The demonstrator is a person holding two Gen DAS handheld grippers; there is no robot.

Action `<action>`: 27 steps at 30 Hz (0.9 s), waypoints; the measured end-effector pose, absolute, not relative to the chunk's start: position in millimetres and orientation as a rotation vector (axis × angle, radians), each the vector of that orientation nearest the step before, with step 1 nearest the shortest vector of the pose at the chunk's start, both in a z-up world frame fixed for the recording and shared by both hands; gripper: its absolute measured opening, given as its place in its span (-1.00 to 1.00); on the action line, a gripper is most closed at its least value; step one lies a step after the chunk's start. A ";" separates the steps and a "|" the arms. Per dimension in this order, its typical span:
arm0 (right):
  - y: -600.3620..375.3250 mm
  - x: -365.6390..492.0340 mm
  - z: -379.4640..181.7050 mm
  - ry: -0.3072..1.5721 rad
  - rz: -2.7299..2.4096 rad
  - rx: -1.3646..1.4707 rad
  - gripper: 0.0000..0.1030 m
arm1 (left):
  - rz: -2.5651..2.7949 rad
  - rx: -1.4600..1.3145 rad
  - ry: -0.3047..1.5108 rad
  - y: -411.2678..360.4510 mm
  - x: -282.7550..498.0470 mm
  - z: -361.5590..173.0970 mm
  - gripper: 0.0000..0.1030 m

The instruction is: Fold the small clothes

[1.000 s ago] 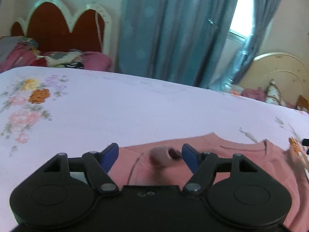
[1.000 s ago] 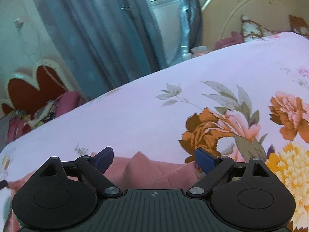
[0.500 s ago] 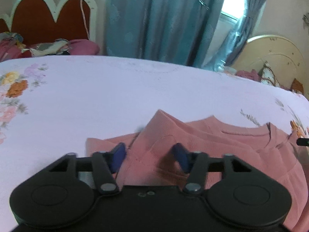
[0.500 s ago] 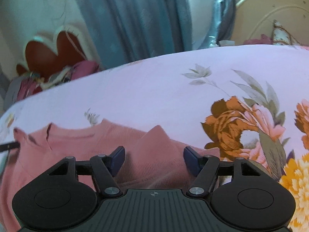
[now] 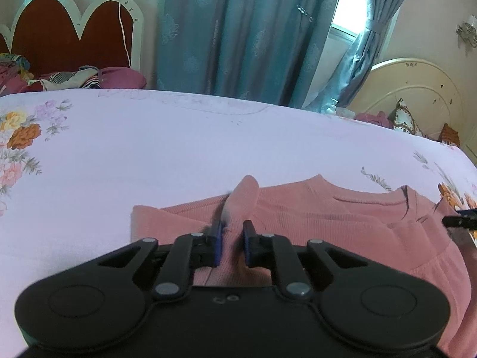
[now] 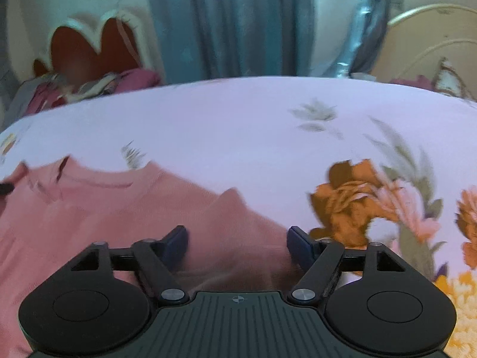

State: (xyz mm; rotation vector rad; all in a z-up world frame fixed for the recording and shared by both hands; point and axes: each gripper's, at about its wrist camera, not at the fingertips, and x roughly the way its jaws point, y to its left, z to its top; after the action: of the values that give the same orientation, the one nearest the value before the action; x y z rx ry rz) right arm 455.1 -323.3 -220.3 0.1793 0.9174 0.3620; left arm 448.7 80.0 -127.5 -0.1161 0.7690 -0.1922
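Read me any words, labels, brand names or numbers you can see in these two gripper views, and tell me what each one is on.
No readable text in either view.
left gripper body: small embossed marks, too small to read.
right gripper body: a small crosshair symbol, no letters.
pink shirt: no print or tag showing.
floral bedsheet: flower pattern only, no words.

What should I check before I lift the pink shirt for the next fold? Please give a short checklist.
1. Left claw shut on a raised fold of the pink shirt: ok.
2. Right claw gripping the shirt: not ok, it is open around a raised peak.
3. Neckline lying flat: ok.
4. Bedsheet beyond the shirt free of other items: ok.
5. Shirt's near hem: cannot tell, hidden by the claws.
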 end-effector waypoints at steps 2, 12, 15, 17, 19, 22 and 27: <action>-320.1 452.9 -218.6 0.910 0.379 0.191 -0.17 | -0.189 -0.099 0.758 77.7 446.8 -126.3 -0.76; -350.6 453.4 -215.3 0.852 0.183 0.382 -0.85 | 0.010 -0.056 0.619 68.8 435.1 -120.9 -0.83; -338.4 448.8 -224.2 0.852 0.154 0.316 -0.84 | 0.052 -0.059 0.654 64.0 440.3 -132.0 -0.83; -335.9 445.5 -225.9 0.832 0.146 0.297 -0.83 | 0.056 -0.023 0.689 60.5 441.9 -139.0 -0.81; -336.7 440.3 -218.7 0.817 0.126 0.266 -0.40 | 0.050 -0.017 0.692 60.4 441.0 -136.7 -0.77; -346.0 423.8 -200.6 0.743 0.111 0.272 0.02 | 0.053 -0.010 0.692 64.4 437.6 -131.3 -0.48; -342.7 395.9 -175.9 0.743 0.173 0.294 0.02 | 0.065 -0.043 0.629 72.1 408.6 -111.6 -0.25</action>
State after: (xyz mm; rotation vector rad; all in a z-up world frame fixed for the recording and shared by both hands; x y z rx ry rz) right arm 395.9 -342.7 -175.9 0.2940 0.7432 0.1731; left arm 408.6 72.1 -111.6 -0.0429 0.6289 0.0651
